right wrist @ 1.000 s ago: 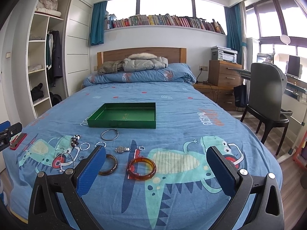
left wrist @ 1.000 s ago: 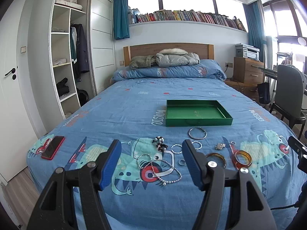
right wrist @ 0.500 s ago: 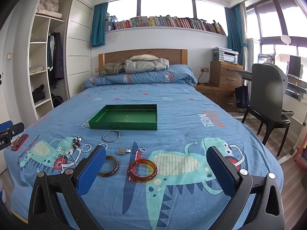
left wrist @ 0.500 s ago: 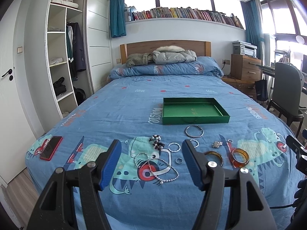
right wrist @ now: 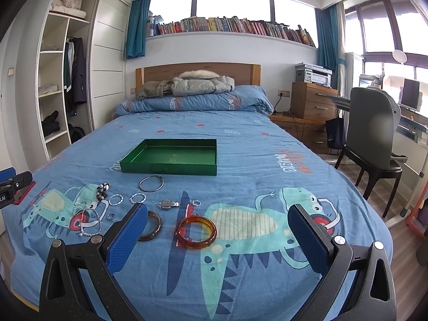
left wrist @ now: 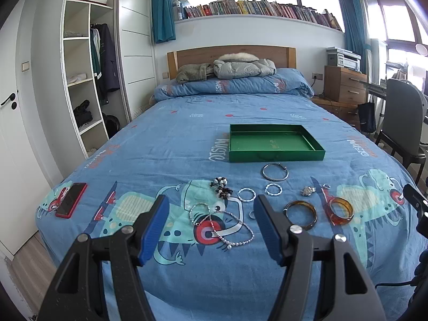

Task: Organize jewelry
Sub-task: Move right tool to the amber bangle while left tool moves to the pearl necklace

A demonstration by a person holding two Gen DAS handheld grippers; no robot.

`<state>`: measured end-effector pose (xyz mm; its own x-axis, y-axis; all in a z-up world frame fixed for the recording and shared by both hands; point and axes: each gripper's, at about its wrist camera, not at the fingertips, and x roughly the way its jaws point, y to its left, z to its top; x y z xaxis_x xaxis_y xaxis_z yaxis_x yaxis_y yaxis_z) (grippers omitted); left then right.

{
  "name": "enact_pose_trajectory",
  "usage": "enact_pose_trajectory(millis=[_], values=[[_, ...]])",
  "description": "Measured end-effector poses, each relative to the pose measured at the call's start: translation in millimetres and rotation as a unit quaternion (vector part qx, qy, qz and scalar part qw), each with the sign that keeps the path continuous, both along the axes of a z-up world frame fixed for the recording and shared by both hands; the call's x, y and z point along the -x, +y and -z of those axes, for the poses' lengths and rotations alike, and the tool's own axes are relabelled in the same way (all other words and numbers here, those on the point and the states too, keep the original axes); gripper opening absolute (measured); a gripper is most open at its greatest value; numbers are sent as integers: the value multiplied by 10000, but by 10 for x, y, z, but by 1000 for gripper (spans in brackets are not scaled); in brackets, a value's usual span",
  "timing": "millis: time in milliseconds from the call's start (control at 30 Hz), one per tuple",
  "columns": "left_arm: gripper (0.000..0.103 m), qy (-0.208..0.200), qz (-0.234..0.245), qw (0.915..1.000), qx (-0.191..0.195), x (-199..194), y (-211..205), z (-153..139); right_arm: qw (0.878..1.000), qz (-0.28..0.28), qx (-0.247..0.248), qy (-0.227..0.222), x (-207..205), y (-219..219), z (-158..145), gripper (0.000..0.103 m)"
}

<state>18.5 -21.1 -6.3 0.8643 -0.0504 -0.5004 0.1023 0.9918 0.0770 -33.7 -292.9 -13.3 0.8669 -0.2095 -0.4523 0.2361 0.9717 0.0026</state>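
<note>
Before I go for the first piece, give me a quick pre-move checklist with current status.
1. Left gripper open, holding nothing: ok.
2. Right gripper open, holding nothing: ok.
3. Green tray upright on the bed, nothing in it: ok.
4. Amber bangle lies flat between the right gripper's fingers' line of approach, apart from the brown bangle: ok.
5. Bead necklace free of the neighbouring chain: cannot tell.
6. Red phone away from the jewelry: ok.

amber bangle (right wrist: 196, 232): glossy | bedspread (right wrist: 240, 160): matt cloth | headboard (left wrist: 231, 54): wood
</note>
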Motion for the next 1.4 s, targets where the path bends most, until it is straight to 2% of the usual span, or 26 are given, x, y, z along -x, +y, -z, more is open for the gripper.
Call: enact_pose_trajectory(millis=[367,733,867,1200,1400], values=[[64,182,2,9998,26,-99,16,132,9991,-7,-146,395,-92,-32,153,103],[64,686,299,9961,470,-380,-6,375,9974,-53,-309,655,-261,-130,344,101],[64,886,438,9939,481,-517,-106,497,9962,-81,-364,786,-355,-197,440,92],[62,1563,607,9841,581,-951,-249,922,9873,-312,-675,1401,-808,-355,822,46],[61,1929,664,9773,570,-1184,-347,1183,9783,-570,-880,1785,-1169,-385,1044,43]])
